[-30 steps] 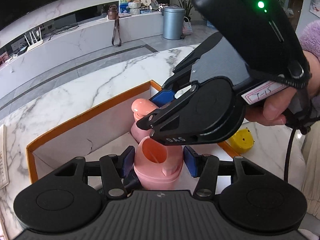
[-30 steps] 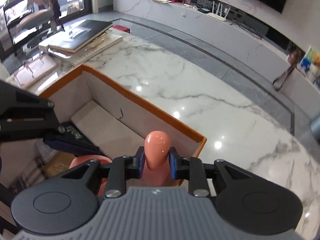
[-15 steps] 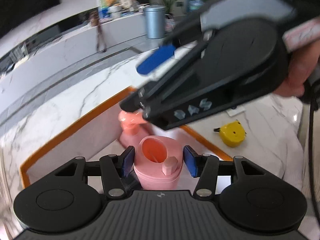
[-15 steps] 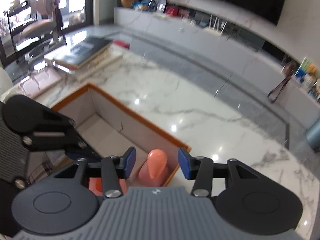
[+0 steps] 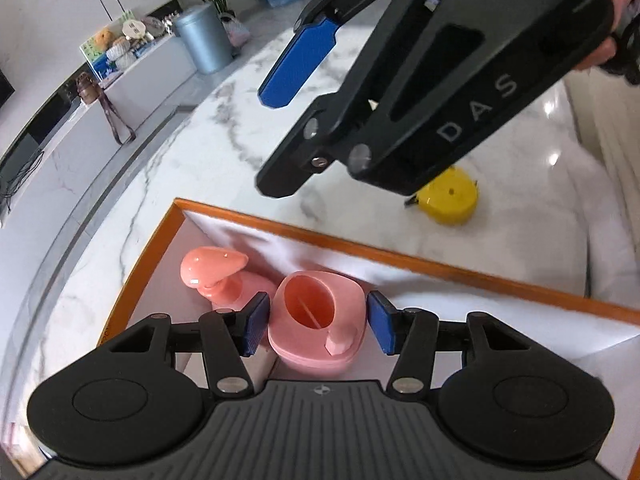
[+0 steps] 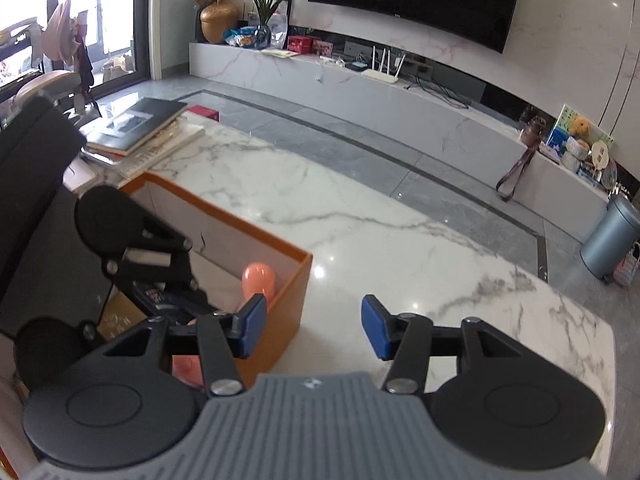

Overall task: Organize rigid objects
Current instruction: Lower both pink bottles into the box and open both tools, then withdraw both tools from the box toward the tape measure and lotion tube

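- Inside the orange-rimmed box (image 5: 332, 242), near its corner, my left claw (image 5: 318, 322) sits around a pink cup (image 5: 318, 320). Both blue pads (image 5: 379, 322) stand a little off its sides, so the claw is open and grips nothing; I judge the cup is resting on the box floor.
- Just beside the cup, toward the corner, lies a pink stopper (image 5: 214, 270) with a rounded knob. I read the two as one set, tucked together there to leave the rest of the box free.
- Above the box rim hangs my right claw (image 5: 280, 140), spread wide and empty. Its own camera shows only bare marble worktop (image 6: 380, 220) between the pads, with the box off to its left.
- On the worktop outside the box sits a yellow tape measure (image 5: 452, 198), well apart from the pink pieces; it looks like the next thing to bring in.
- The right claw's body covers part of the tape measure, and I cannot tell what lies behind it.
- My left claw's housing hides the near part of the box floor and the cup's base. A dark item and something tan at the box's far side are too hidden to name.
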Motion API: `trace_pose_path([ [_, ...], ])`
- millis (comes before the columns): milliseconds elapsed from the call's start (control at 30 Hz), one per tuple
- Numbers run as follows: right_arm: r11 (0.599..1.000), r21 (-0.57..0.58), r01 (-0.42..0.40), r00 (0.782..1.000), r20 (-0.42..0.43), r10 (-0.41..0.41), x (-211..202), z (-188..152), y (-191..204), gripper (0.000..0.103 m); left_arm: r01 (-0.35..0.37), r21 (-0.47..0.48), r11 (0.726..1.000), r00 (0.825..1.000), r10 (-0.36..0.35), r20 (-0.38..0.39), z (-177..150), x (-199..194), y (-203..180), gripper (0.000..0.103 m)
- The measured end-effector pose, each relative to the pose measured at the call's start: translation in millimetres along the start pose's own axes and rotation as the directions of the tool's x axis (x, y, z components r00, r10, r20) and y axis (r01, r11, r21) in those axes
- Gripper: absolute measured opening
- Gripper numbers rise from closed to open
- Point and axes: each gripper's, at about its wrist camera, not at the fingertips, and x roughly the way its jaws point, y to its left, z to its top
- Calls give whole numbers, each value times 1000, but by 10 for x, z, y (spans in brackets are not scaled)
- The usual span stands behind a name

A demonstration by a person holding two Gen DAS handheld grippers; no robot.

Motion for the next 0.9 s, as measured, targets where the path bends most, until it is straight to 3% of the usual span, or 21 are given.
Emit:
trace_pose_path([
  [100, 1000, 7, 6, 1000, -21, -6, 42, -78, -10, 54, -61, -11, 998, 997, 61, -55, -18, 66, -41, 73],
  [200, 1000, 16, 7, 999, -36, -6, 63, -147, -22, 54, -98, -55, 994, 994, 96, -47, -41, 12, -48, 74],
  [300, 1000, 24, 6, 999, -42, -5, 39, -229, -25, 54, -115, -155, 981, 992, 105, -71, -79, -52, -20, 75],
  [367, 999, 32, 9, 999, -47, -8, -10, -322, -48, 54, -112, -262, 959, 992, 91, -91, -104, -99, 42, 74],
  [467, 998, 66, 2, 998, -69, 2, -46, -492, -75, 54, -98, -431, 897, 994, 68, -84, -196, -146, 94, 62],
  [533, 996, 94, 1, 995, -95, 8, -51, -622, -102, 54, -82, -483, 872, 996, 56, -68, -203, -125, 125, 48],
  [733, 989, 143, 27, 990, -140, -7, -86, -933, -205, 54, -92, -521, 849, 996, 69, -64, -165, -69, 188, 23],
  [900, 975, 214, 52, 988, -154, -19, -127, -1108, -345, 54, -104, -517, 849, 993, 64, -95, -186, -66, 136, 23],
])
